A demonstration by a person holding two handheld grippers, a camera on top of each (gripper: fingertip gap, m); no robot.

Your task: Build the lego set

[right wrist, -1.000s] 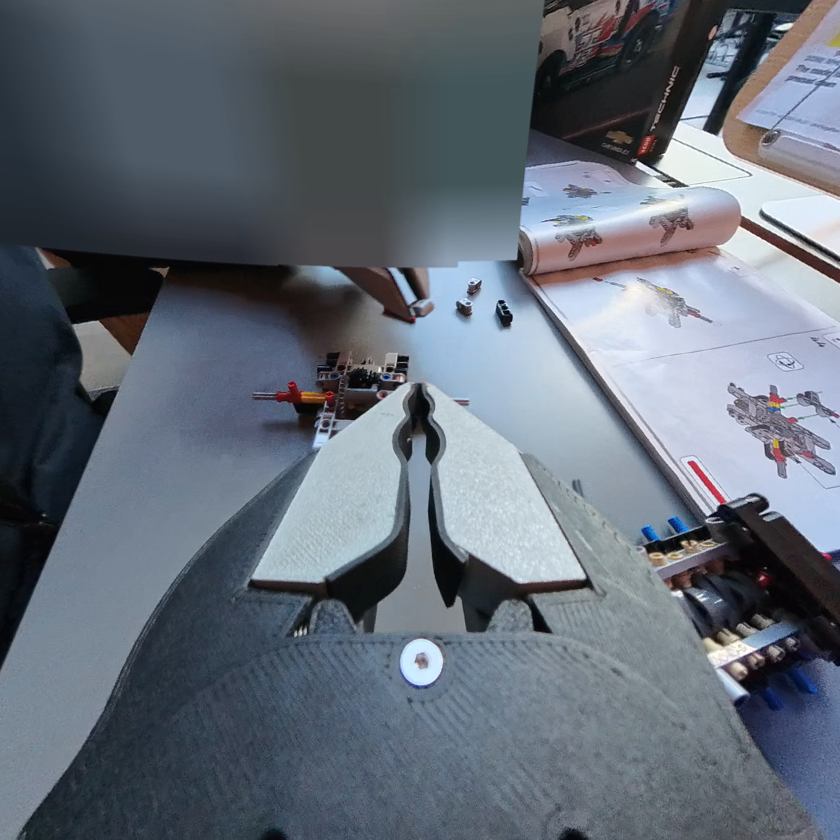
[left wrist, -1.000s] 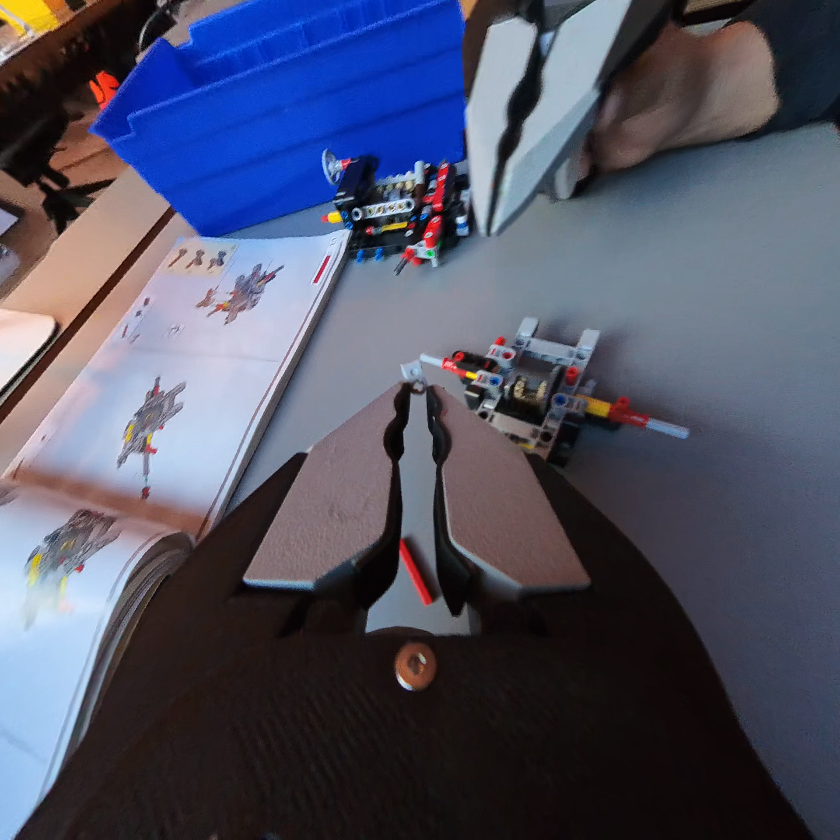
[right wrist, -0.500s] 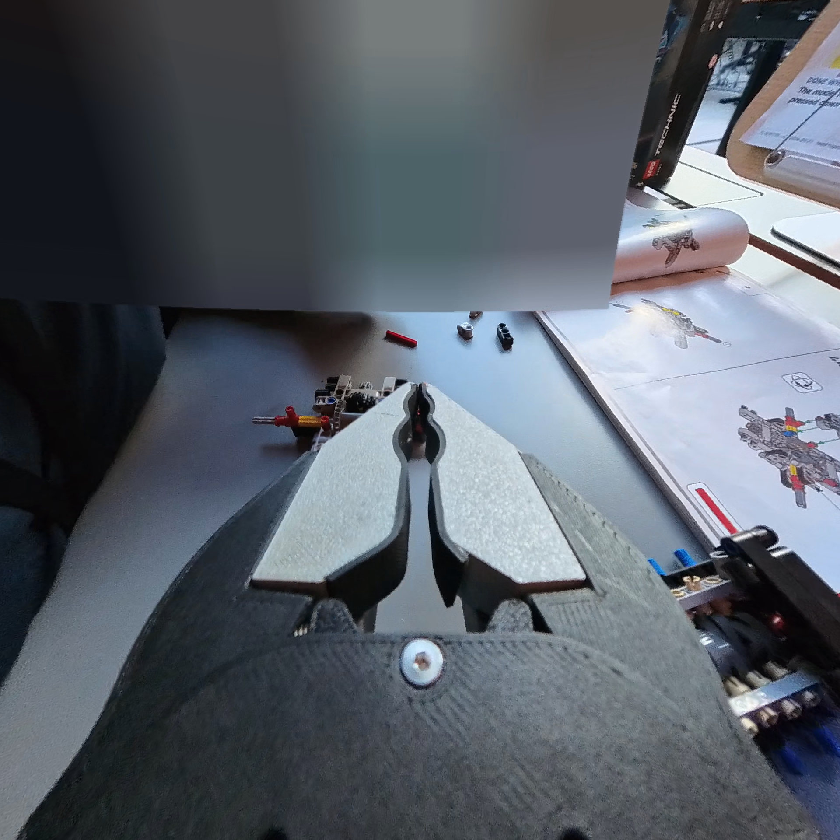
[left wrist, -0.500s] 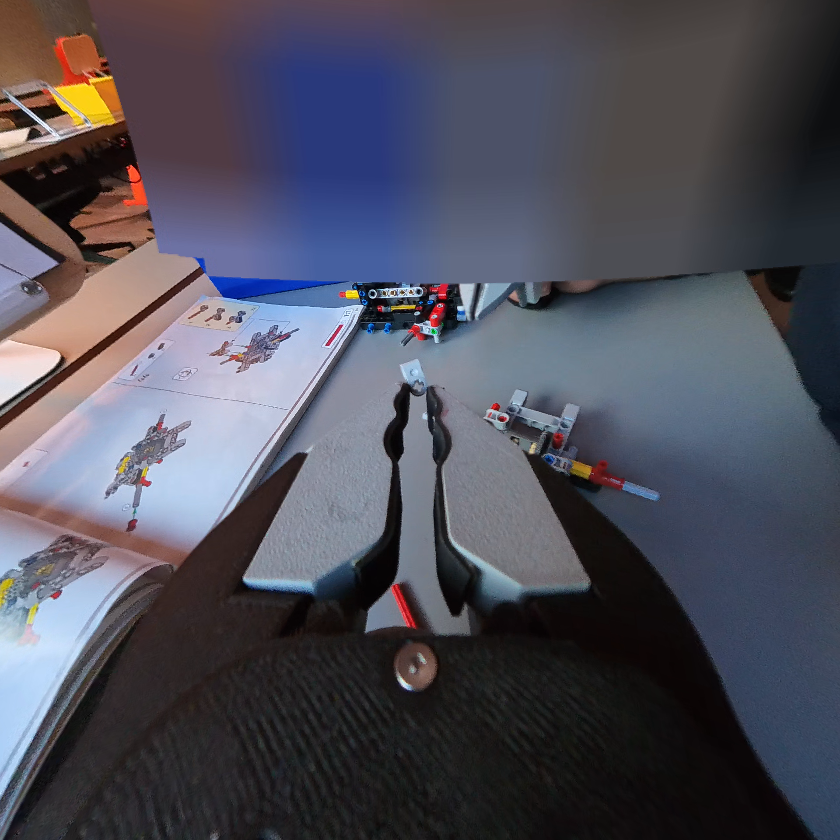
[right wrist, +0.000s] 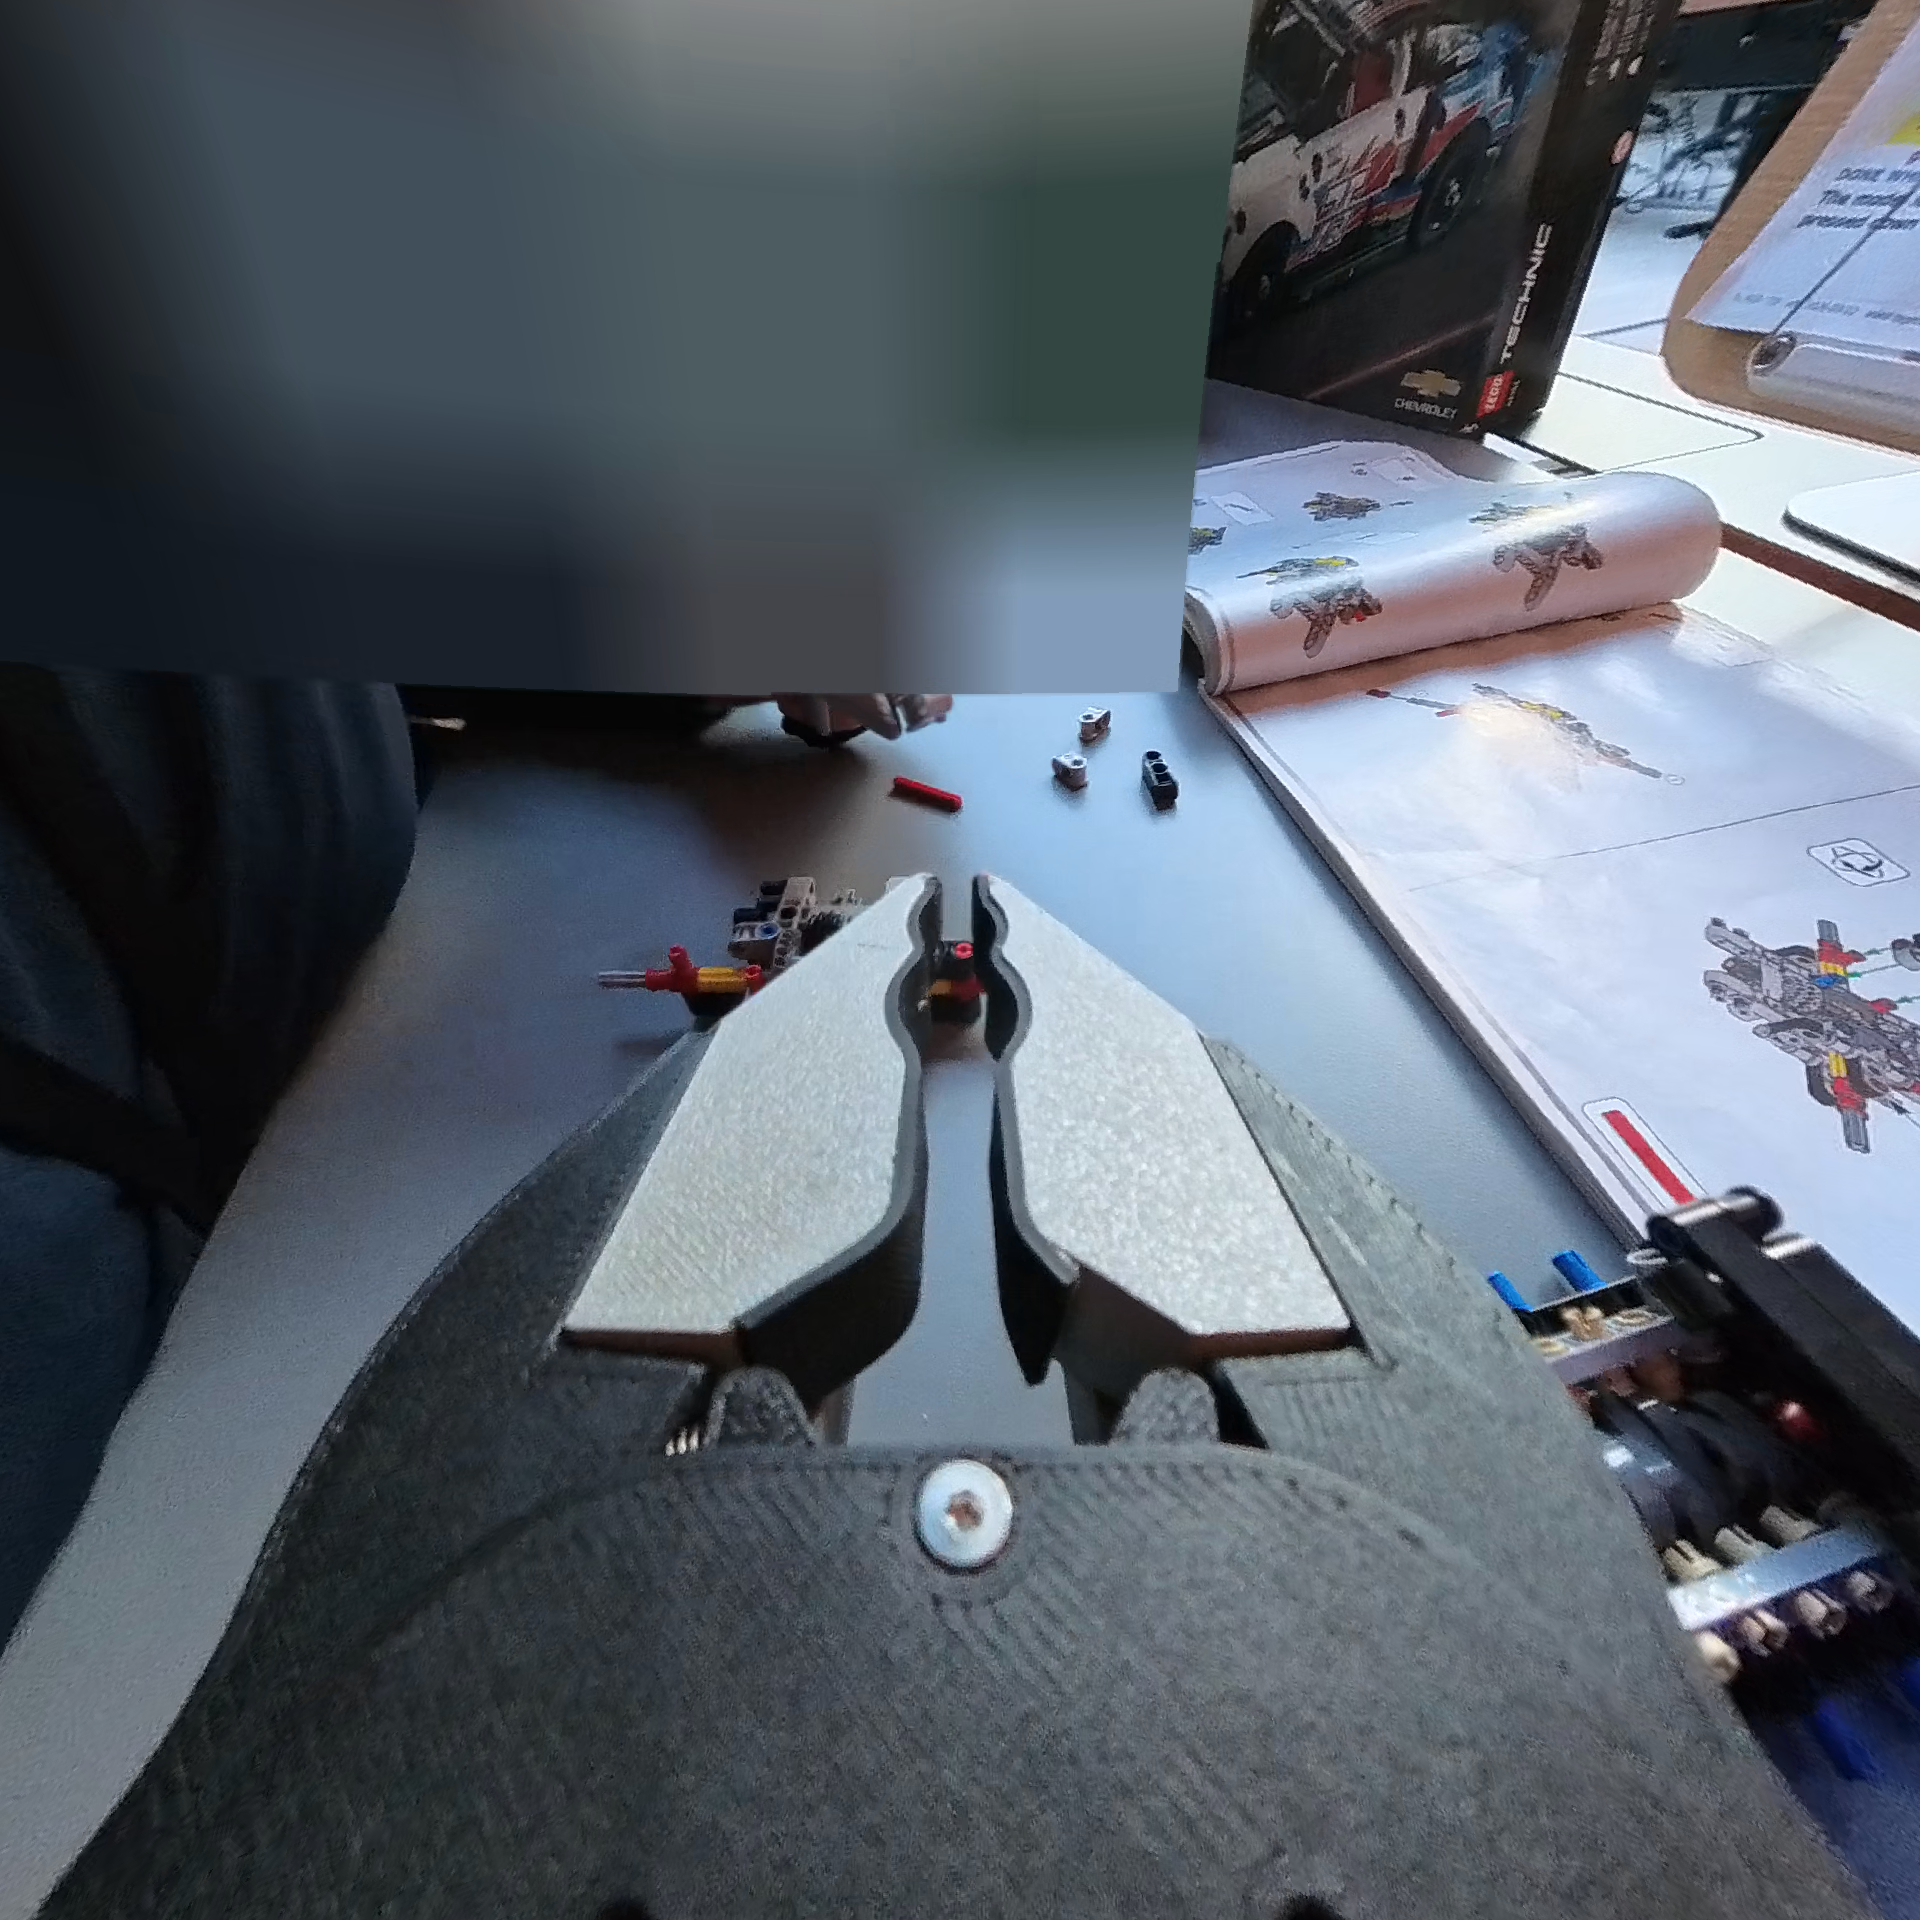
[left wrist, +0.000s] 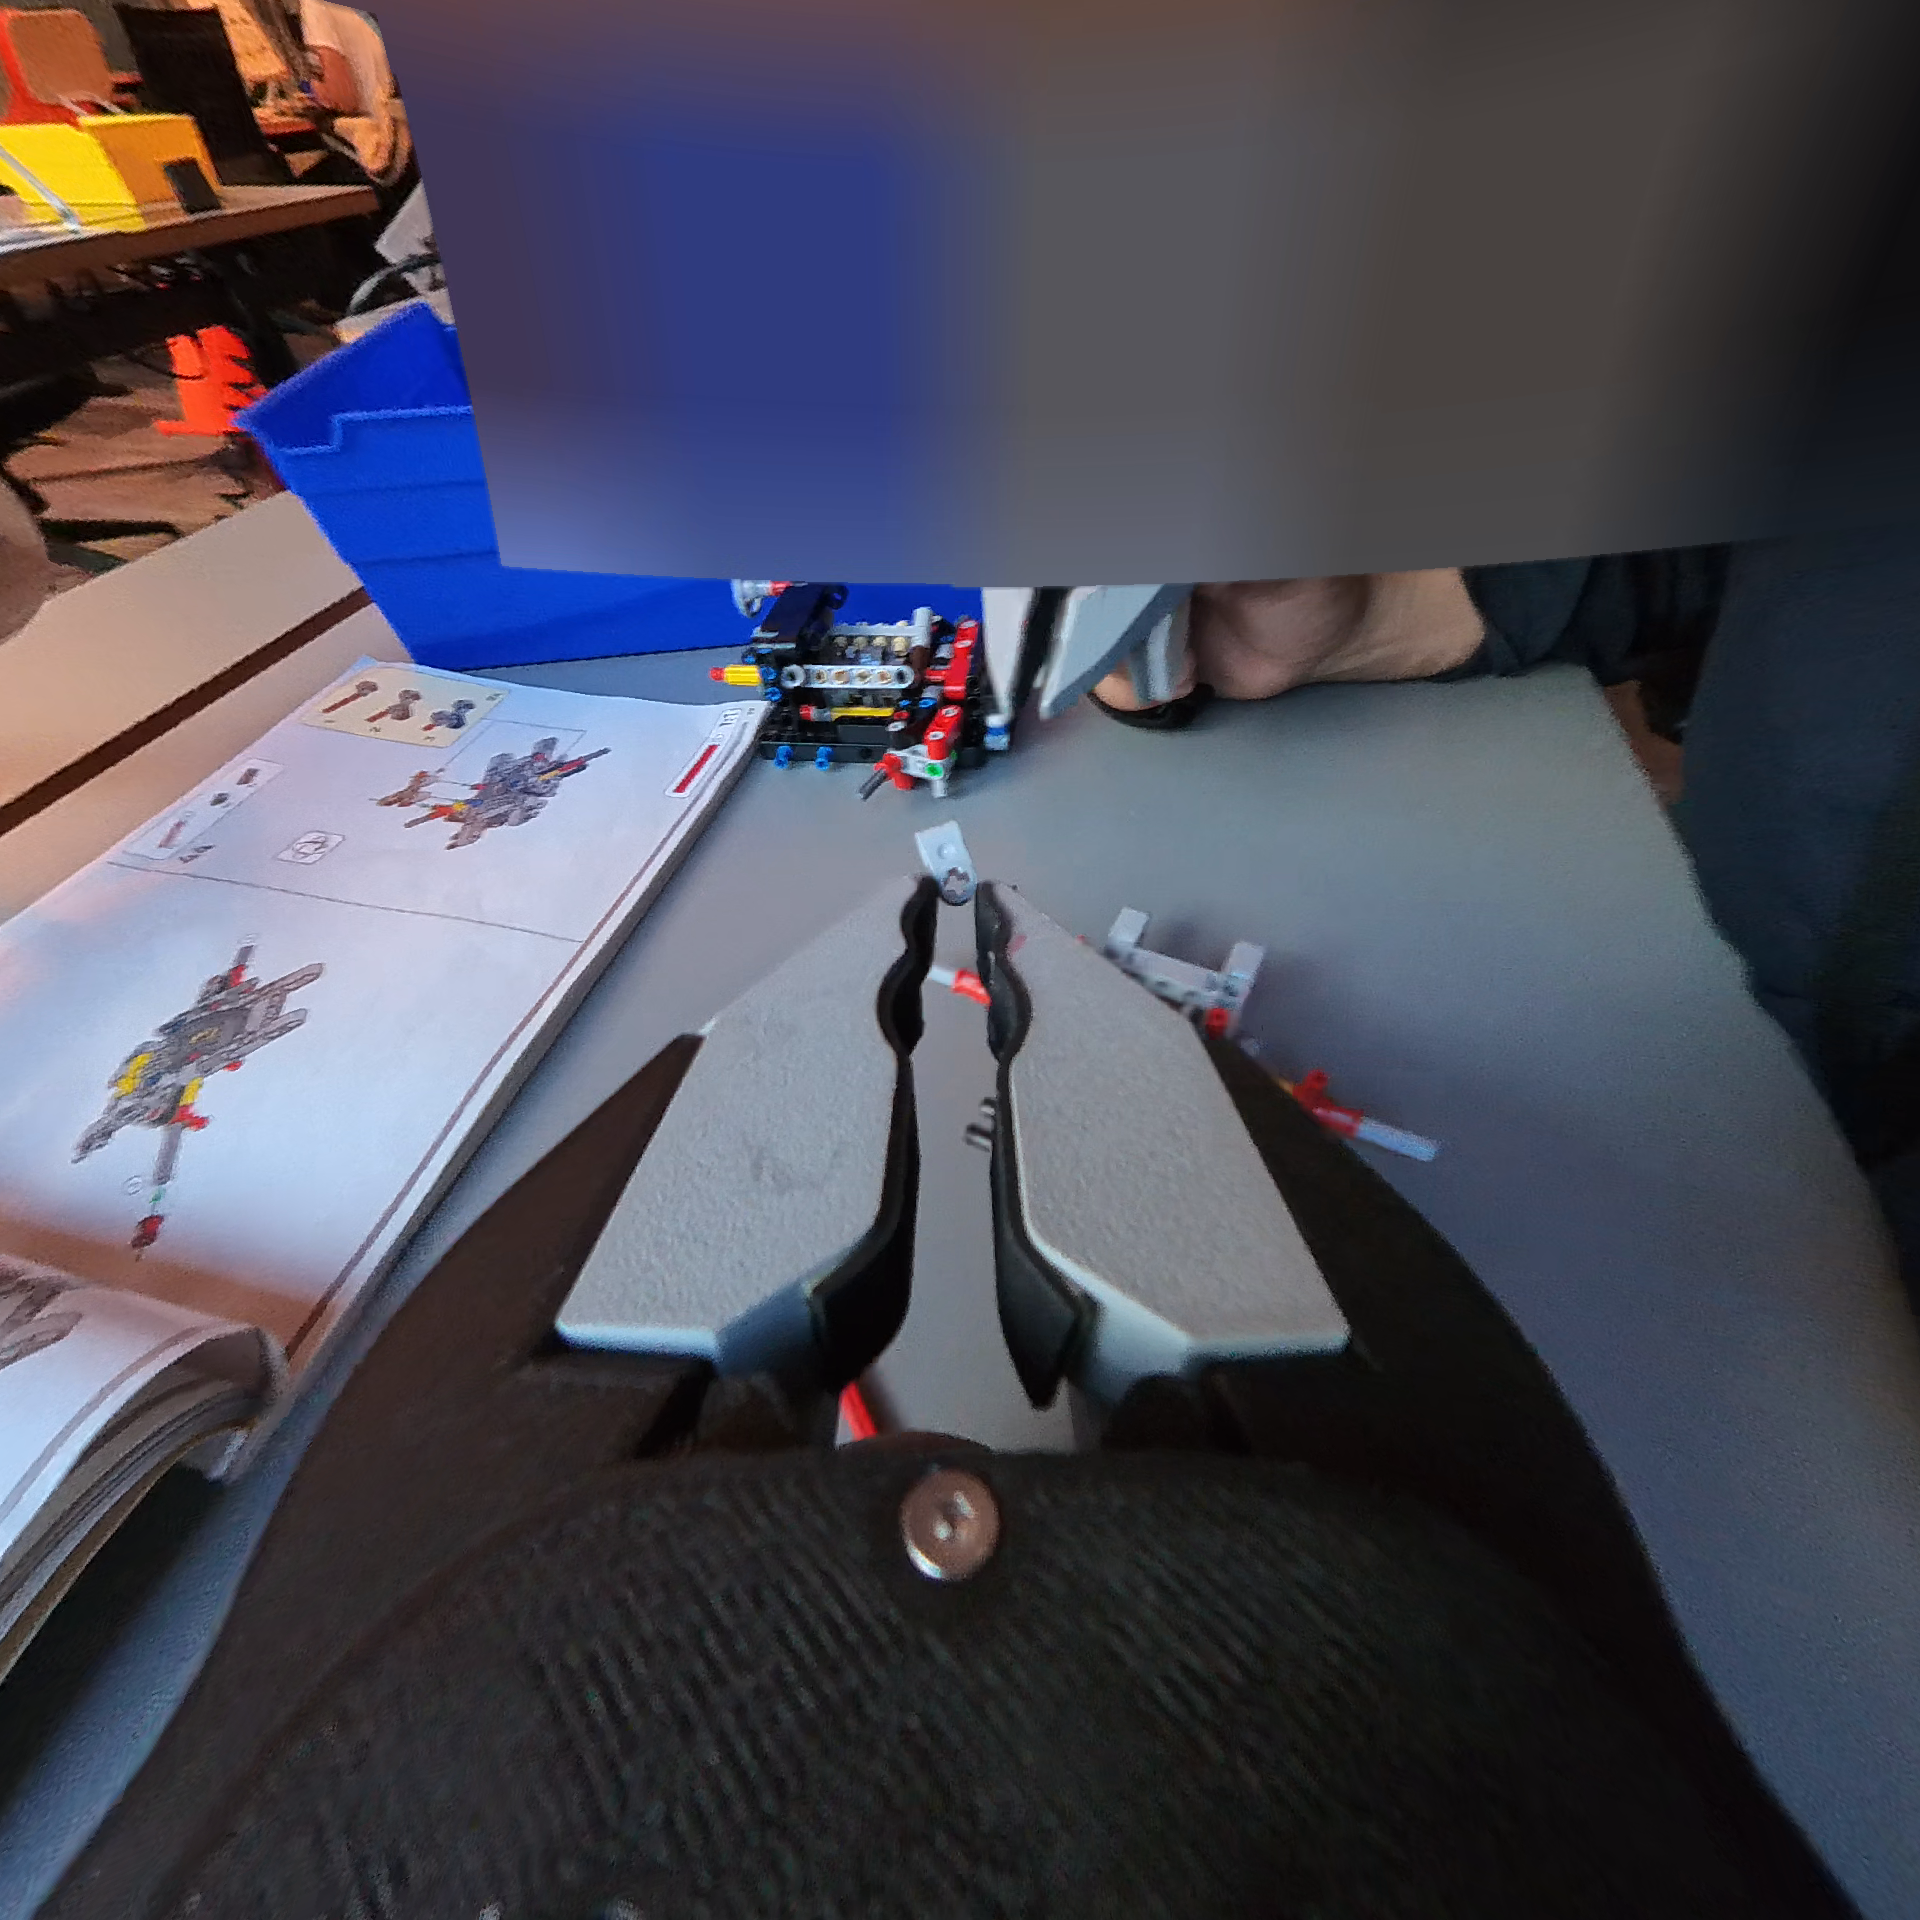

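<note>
Containers:
- Blue bin (left wrist: 395, 499) stands at the far edge of the grey worktop (left wrist: 1403, 852), behind the open instruction booklet (left wrist: 364, 883). I cannot see what is in it; its wall and a blur patch cover the inside.
- Dark cardboard box (right wrist: 1455, 208) with a car picture stands upright past the booklet's rolled pages. I see no open flap.

Tongs:
- My left gripper (left wrist: 948, 896) pinches a small light-grey connector (left wrist: 943, 854) by its lower end, and the rest sticks up past the tips.
- The small grey-framed assembly (left wrist: 1184, 971) lies just right of those tips, partly behind the right finger.
- My right gripper (right wrist: 956, 894) is parted by a narrow slit with nothing in it. The same small assembly (right wrist: 790, 920) lies beyond and left of its tips.
- Farther toward the worktop's far edge lie a red axle (right wrist: 925, 793), two grey connectors (right wrist: 1070, 767) and a black one (right wrist: 1161, 776), well apart from the tips.
- The large black assembly (left wrist: 873, 696) sits at the booklet's far corner.

Change over the last second:
- The right tips were touching; now they show the slit.
- In the left view the right gripper was raised high; now it sits low beside the large assembly.
- The left grip on the connector is unchanged.
</note>
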